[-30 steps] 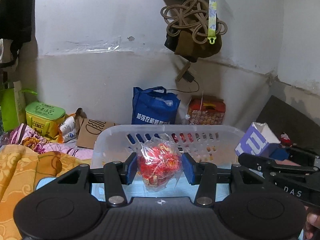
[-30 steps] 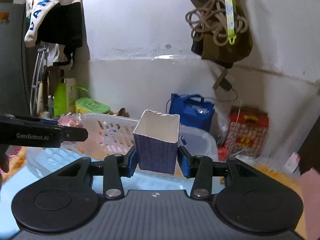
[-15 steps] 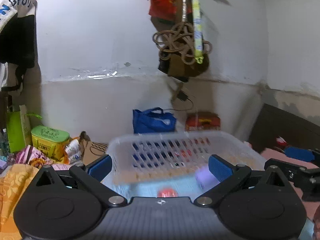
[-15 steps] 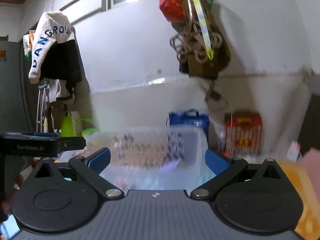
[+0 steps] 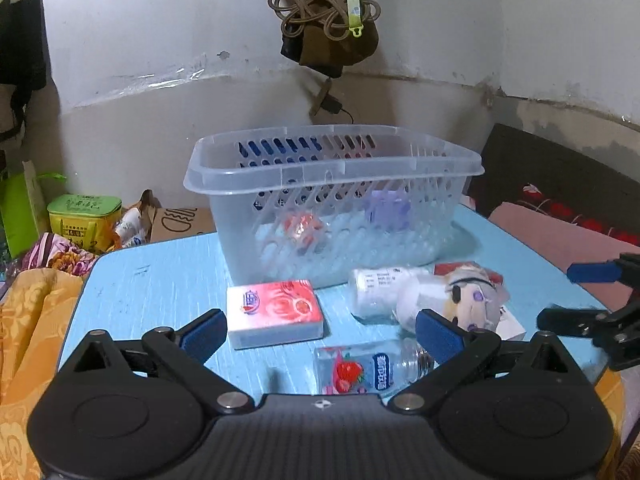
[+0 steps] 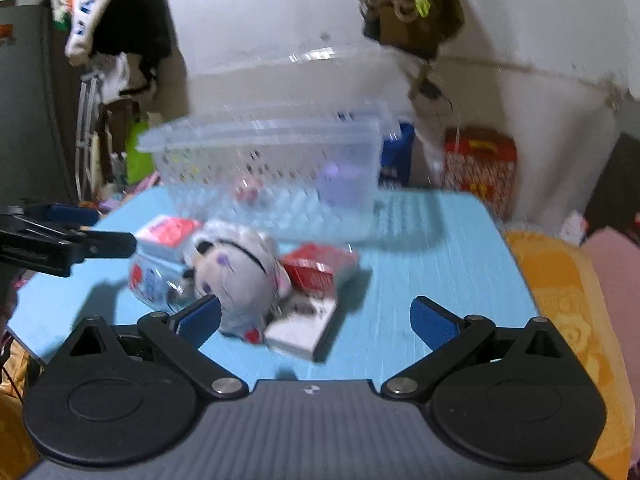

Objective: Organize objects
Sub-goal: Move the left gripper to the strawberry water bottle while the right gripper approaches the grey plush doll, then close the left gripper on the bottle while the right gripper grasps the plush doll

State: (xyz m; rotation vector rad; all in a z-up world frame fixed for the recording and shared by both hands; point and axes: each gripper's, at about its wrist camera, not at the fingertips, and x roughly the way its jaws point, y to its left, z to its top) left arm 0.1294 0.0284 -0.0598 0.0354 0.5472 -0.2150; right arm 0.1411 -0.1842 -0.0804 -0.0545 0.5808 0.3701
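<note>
A clear slotted plastic basket (image 5: 334,196) is set at the far side of the blue worktop (image 5: 152,280), evidently as the collecting place, since a red-and-clear wrapped packet (image 5: 300,229) and a small purple carton (image 5: 387,209) are already seen through its near wall. The items not yet sorted are gathered just in front of the basket, within easy reach: a red-and-white tissue pack (image 5: 275,312), a white bottle lying on its side (image 5: 376,286), a clear strawberry-labelled bottle (image 5: 370,368) nearest the camera, and a pale plush doll (image 5: 468,300) with a red box (image 6: 320,266) and a white box (image 6: 302,330) touching it. The left hand-held gripper (image 5: 318,330) is held spread wide and empty over the tissue pack and the strawberry bottle, probably in readiness for a next pick. The right hand-held gripper (image 6: 316,322) is likewise spread and empty, with the plush doll just beside its left finger; that view is blurred.
</note>
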